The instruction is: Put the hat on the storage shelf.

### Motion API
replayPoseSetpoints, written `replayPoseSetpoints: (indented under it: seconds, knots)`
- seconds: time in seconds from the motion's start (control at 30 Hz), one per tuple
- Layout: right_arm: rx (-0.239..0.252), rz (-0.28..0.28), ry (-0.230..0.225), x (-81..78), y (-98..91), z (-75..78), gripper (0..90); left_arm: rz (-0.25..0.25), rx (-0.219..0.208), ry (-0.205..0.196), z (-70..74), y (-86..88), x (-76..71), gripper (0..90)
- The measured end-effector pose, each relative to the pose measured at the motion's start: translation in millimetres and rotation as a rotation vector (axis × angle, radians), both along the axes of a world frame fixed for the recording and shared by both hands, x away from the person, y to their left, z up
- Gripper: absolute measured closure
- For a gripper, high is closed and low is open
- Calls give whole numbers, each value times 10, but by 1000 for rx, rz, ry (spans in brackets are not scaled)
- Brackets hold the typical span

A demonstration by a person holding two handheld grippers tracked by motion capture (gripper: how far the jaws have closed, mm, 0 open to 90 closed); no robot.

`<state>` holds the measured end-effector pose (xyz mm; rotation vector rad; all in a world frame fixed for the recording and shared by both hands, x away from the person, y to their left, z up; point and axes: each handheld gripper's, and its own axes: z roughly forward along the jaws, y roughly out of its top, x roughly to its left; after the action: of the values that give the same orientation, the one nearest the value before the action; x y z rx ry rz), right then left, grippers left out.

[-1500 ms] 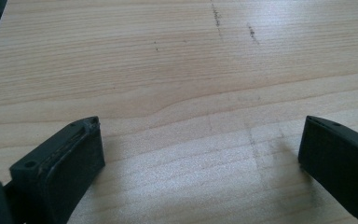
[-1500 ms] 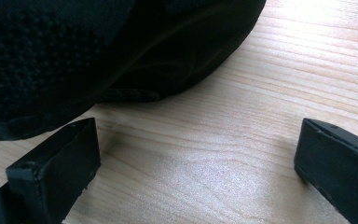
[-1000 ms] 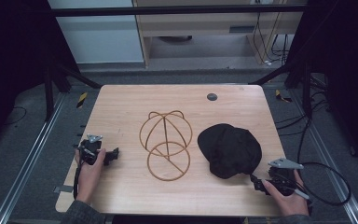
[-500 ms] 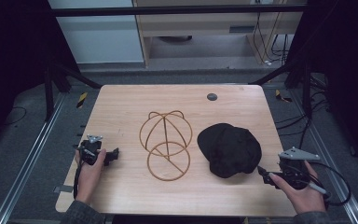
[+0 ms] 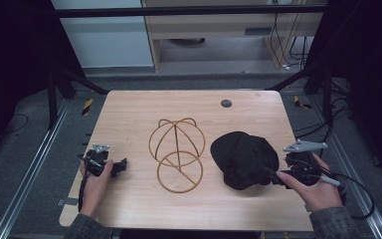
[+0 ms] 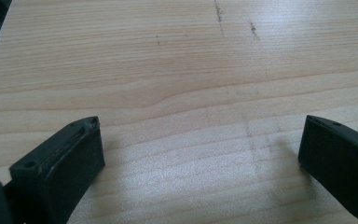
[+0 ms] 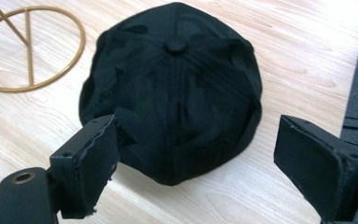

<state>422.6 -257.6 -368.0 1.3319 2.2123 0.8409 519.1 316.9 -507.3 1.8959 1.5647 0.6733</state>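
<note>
Black cap (image 5: 244, 159) lies flat on the bench (image 5: 189, 107) just ahead of the right claw (image 7: 193, 161), whose jaws stand apart and empty, far nearer than the idle, open left claw (image 5: 121, 167).

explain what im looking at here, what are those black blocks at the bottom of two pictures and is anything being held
A person sits at a light wooden table with a hand-held two-jaw gripper in each hand. The high view looks down from above: the left gripper rests at the left, the right gripper at the right. The two other pictures come from cameras riding on those tools, and the black blocks are each tool's own jaws.

On the table lie a black fabric cap, a gold wire hat stand and a small dark round disc.

Nothing is held. In the left gripper view the jaws stand open over bare wood. In the right gripper view the jaws stand wide above the cap without pressing on it.
</note>
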Motion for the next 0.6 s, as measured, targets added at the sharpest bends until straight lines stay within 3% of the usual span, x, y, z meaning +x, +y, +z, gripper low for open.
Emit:
replayPoseSetpoints:
  seconds: [0.3,0.6]
  knots:
    - [0,40,84,203,176,31,135,0,1,1,1,-2,-3,0]
    - [3,50,117,339,278,-11,98,-1,0,0,0,-2,-5,0]
